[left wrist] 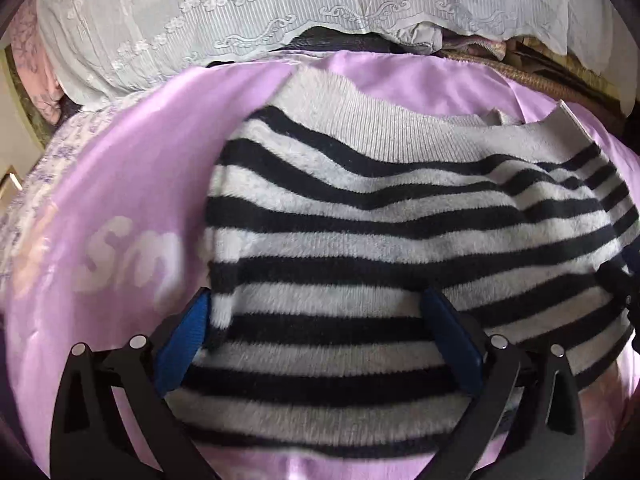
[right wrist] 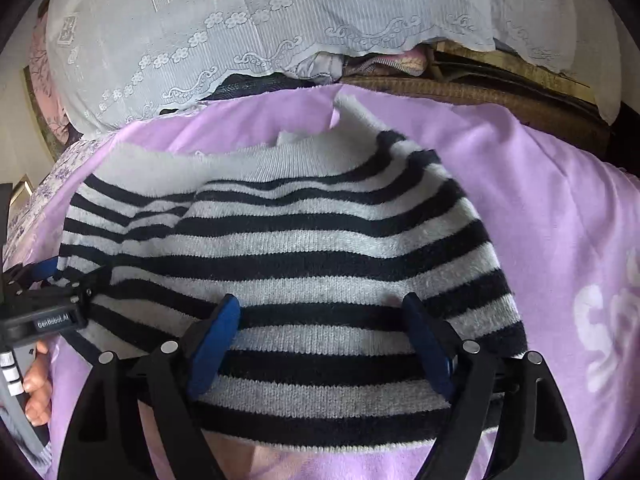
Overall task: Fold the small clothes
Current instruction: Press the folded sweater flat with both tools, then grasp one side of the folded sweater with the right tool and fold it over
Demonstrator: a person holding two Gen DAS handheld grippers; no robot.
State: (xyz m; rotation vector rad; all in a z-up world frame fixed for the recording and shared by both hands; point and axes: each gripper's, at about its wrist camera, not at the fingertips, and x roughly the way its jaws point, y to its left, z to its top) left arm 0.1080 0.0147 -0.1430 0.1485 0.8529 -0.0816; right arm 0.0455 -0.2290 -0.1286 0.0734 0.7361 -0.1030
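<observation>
A small black-and-white striped sweater [left wrist: 380, 240] lies on a lilac cloth [left wrist: 132, 184], grey ribbed collar at the far side. It also shows in the right wrist view [right wrist: 300, 248]. My left gripper [left wrist: 320, 308] is open, blue pads spread over the sweater's near left part. My right gripper [right wrist: 320, 312] is open, its pads spread over the sweater's near right part. The left gripper also shows at the left edge of the right wrist view [right wrist: 52, 280], by the sweater's left side.
A white lace cover [left wrist: 240, 20] lies over a pile behind the lilac cloth. A brown woven edge [right wrist: 480, 96] runs at the back right. The lilac cloth [right wrist: 560, 200] has white lettering. A flowered fabric [left wrist: 52, 168] lies at the left.
</observation>
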